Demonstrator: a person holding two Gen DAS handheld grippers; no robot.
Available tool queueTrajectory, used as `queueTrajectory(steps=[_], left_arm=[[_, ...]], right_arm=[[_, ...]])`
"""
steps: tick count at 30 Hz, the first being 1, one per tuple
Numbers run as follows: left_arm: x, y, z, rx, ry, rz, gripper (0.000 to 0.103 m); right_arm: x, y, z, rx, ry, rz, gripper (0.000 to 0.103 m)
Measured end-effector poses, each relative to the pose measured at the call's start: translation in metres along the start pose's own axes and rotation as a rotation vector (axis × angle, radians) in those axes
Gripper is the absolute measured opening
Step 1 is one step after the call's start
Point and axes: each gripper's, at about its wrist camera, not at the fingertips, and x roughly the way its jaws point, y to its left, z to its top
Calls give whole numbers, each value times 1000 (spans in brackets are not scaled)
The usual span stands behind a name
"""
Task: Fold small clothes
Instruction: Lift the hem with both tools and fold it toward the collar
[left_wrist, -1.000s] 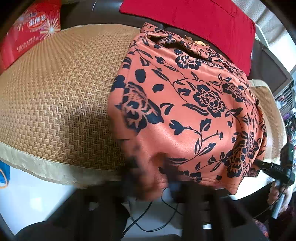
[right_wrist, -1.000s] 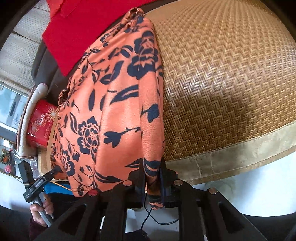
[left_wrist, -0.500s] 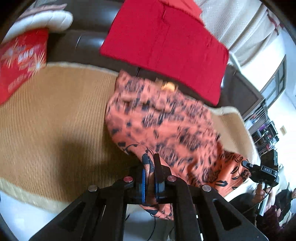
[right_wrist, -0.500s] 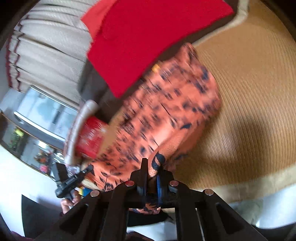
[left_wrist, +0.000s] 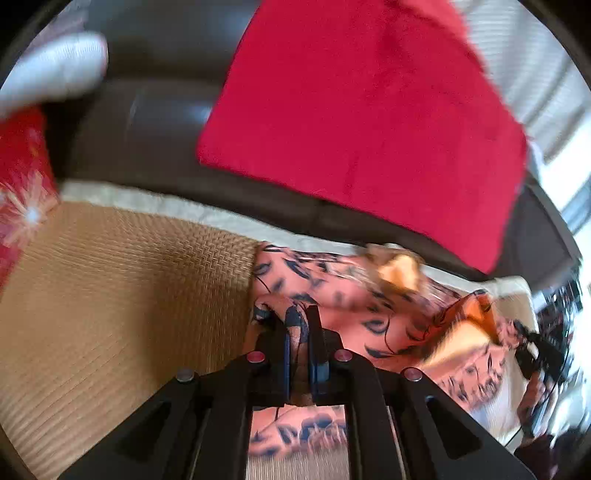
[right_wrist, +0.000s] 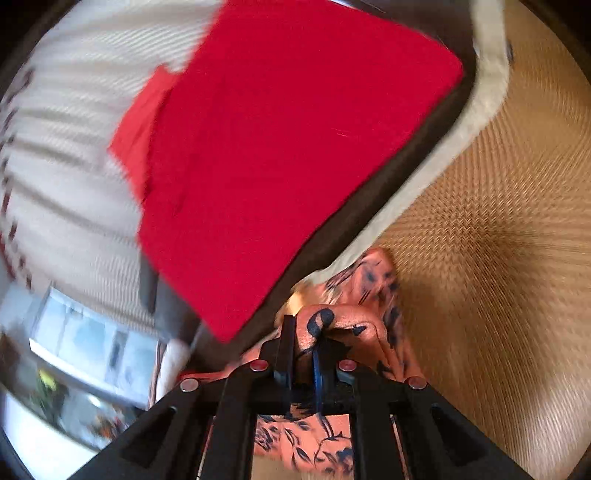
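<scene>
The left tongs (left_wrist: 298, 334) are clenched on a pinch of the orange floral garment (left_wrist: 369, 317), the cloth squeezed between the dark pads. The right tongs (right_wrist: 304, 345) grip another bunched edge of the same garment (right_wrist: 343, 321) just as tightly. The garment is lifted at both gripped spots, and its far part lies crumpled on the woven mat (left_wrist: 122, 295) near the mat's pale back border. Behind it, a red cloth (left_wrist: 362, 122) drapes over the dark sofa back (left_wrist: 155, 122). A red printed box (left_wrist: 22, 184) sits at the mat's left end. Everything is blurred.
</scene>
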Motion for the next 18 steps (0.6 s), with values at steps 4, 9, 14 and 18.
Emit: queueTrajectory(steps=[4,9,14,18], left_arm=[[65,31,7,-110,63,21,11],[68,64,-2,-278,-26,-139,12],[28,59,-19,-372,-195,-151,34],[-36,29,-55,-356,-503,64,72]], right_arm=[[61,-58,22,194,25,2,13],[71,-80,26,233,-28,144,22],[38,-64,35,227,-184,161,96],[31,-13,27,14,-122,70,94]])
